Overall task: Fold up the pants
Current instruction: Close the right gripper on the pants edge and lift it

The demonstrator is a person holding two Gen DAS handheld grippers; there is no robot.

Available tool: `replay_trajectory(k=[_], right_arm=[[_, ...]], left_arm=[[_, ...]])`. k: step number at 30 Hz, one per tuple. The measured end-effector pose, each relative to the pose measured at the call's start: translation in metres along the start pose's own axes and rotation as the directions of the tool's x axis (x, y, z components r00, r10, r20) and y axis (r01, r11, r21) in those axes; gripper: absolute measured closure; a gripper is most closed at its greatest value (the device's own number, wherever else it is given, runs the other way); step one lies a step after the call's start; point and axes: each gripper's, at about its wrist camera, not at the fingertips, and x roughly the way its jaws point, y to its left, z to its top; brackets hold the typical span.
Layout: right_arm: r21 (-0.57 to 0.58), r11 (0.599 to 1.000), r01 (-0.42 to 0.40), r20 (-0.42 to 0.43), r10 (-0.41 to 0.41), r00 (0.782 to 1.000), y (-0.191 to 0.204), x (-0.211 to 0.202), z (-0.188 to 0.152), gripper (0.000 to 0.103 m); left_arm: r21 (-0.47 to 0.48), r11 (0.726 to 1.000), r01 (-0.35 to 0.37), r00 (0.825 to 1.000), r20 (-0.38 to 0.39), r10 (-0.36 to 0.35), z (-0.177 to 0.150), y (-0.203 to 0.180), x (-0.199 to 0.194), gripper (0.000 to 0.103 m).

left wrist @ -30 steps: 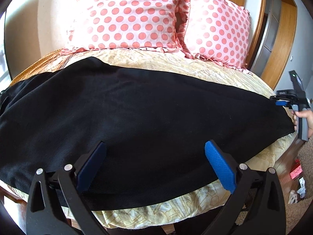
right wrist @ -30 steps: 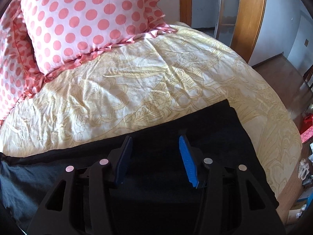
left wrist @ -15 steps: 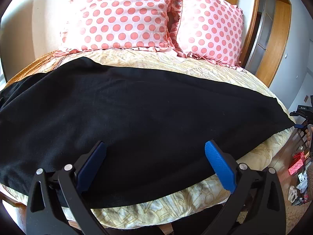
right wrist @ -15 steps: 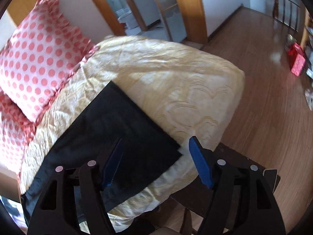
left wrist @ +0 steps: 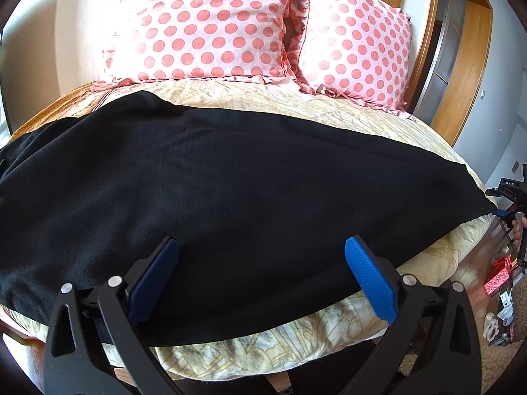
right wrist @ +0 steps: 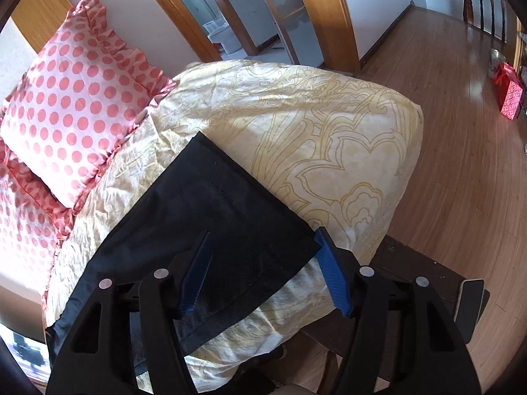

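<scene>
Black pants (left wrist: 230, 191) lie spread lengthwise across the yellow patterned bed cover (left wrist: 296, 339), legs folded together. My left gripper (left wrist: 260, 263) is open and empty, hovering over the pants' near edge at mid-length. My right gripper (right wrist: 263, 263) is open at the hem end of the pants (right wrist: 224, 223), its jaws on either side of the near hem corner without clamping it. The right gripper also shows at the far right of the left wrist view (left wrist: 507, 210), just off the hem.
Two pink polka-dot pillows (left wrist: 210, 23) stand at the head of the bed. The bed's corner (right wrist: 378, 138) drops to a wooden floor (right wrist: 461, 181). A dark bench (right wrist: 411, 296) stands under the right gripper. A red gift bag (right wrist: 510, 95) stands on the floor.
My right gripper pulled back off the pant leg, swung round to face the hem end and opened wider; it now straddles the near hem corner. The left gripper stayed open and hardly shifted.
</scene>
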Motion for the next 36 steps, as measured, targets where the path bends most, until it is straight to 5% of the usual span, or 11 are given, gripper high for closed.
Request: replay_trajectory(k=[6, 10, 17, 21, 25, 30, 36], right_arm=[[0.035, 0.999, 0.003, 0.015, -0.004, 1.000, -0.002, 0.000, 0.000, 0.049], [0.100, 0.983, -0.157, -0.015, 0.159, 0.987, -0.005, 0.008, -0.002, 0.049], [0.161, 0.953, -0.255, 0.002, 0.258, 0.966, -0.005, 0.016, -0.003, 0.051], [0.200, 0.931, -0.305, -0.003, 0.312, 0.950, -0.006, 0.027, -0.007, 0.091], [0.113, 0.943, -0.313, 0.044, 0.310, 0.950, 0.017, 0.014, -0.007, 0.094], [-0.045, 0.916, -0.399, 0.059, 0.401, 0.914, 0.071, -0.012, -0.005, 0.094], [-0.209, 0.809, -0.549, -0.121, 0.536, 0.836, 0.173, -0.013, -0.037, 0.094]], left_arm=[[0.000, 1.000, 0.000, 1.000, -0.001, 0.000, 0.000, 0.000, 0.000, 0.002], [0.001, 1.000, 0.001, 1.000, -0.001, -0.001, 0.000, 0.001, 0.000, 0.002], [0.009, 1.000, 0.002, 1.000, -0.002, -0.002, -0.001, 0.000, 0.000, 0.002], [0.005, 1.000, 0.004, 1.000, -0.001, -0.004, -0.002, 0.000, 0.000, 0.002], [-0.001, 1.000, 0.011, 1.000, 0.001, -0.011, -0.002, 0.003, -0.003, 0.002], [-0.046, 0.999, 0.009, 1.000, 0.013, -0.008, 0.000, 0.013, -0.008, 0.002], [-0.095, 0.995, -0.018, 0.999, 0.039, 0.022, 0.009, 0.032, -0.022, 0.002]])
